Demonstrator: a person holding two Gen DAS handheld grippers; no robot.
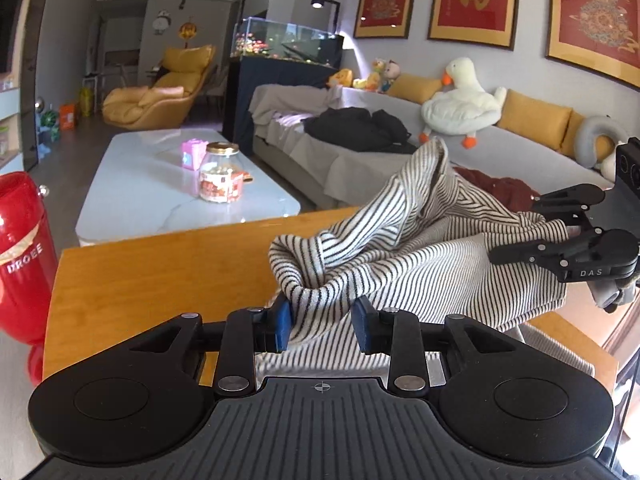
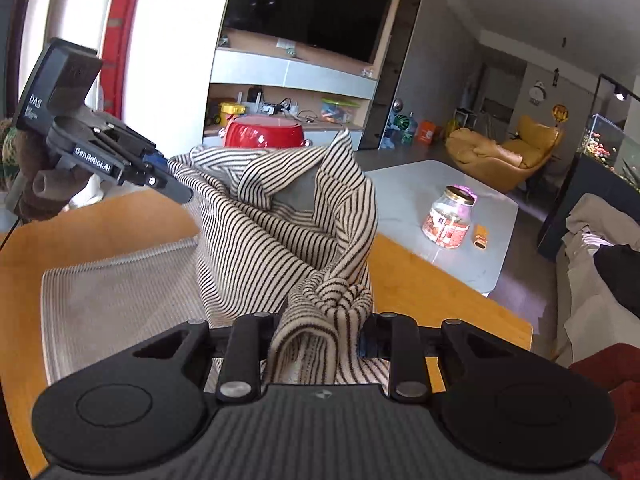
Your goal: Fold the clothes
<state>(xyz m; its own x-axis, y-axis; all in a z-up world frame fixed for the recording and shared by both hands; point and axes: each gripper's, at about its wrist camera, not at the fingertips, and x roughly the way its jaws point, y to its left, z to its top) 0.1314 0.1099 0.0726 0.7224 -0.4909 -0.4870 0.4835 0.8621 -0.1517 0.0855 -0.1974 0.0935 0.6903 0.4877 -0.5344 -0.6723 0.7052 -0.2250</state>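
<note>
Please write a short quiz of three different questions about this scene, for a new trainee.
1. True or false: the left tool grips the striped garment.
2. What lies under the garment? A) wooden table B) sofa C) floor
3. What glass thing stands on the white coffee table?

Key:
1. True; the right tool grips it too.
2. A, the wooden table.
3. A jar with a gold lid.

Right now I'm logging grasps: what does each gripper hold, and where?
Both grip the striped garment: the left gripper pinches a bunched edge, the right gripper another bunched edge, lifting it above the wooden table.
</note>
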